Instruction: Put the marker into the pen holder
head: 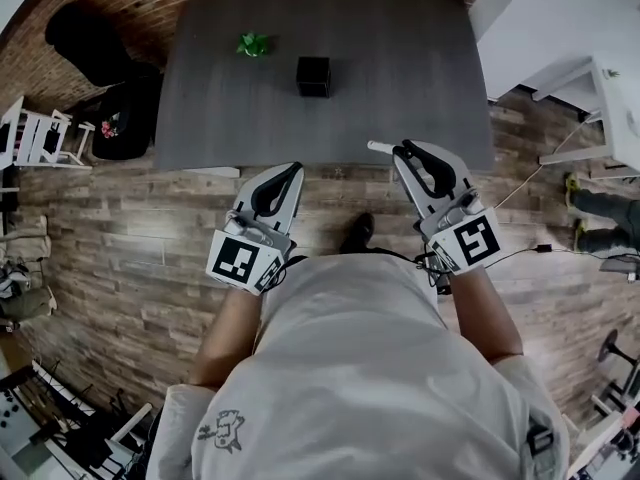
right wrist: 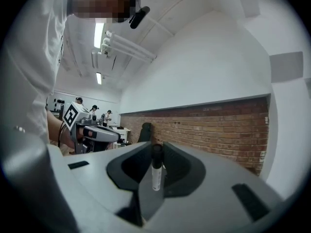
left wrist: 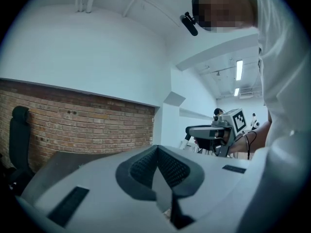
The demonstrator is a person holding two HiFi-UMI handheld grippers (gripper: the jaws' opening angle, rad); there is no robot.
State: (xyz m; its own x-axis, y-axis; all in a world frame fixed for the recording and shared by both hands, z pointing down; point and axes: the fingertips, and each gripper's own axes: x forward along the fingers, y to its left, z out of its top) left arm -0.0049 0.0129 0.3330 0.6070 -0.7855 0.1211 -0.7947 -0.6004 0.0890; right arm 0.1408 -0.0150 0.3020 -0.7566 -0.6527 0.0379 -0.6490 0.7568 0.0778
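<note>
A white marker (head: 381, 148) with a black cap sits between the jaws of my right gripper (head: 403, 152), sticking out to the left over the table's near edge. In the right gripper view the marker (right wrist: 156, 171) stands upright, and the right gripper (right wrist: 156, 148) is shut on it. The black cube pen holder (head: 313, 76) stands on the dark grey table (head: 400, 58), well beyond both grippers. My left gripper (head: 294, 170) hovers at the table's front edge, its jaws meeting with nothing between them. In its own view the left gripper (left wrist: 156, 150) points at a brick wall.
A small green object (head: 253, 44) lies on the table left of the pen holder. A black chair (head: 95, 43) stands at the table's left end and white furniture (head: 600, 88) at the right. The floor is wood plank. Other people stand far off (right wrist: 95, 111).
</note>
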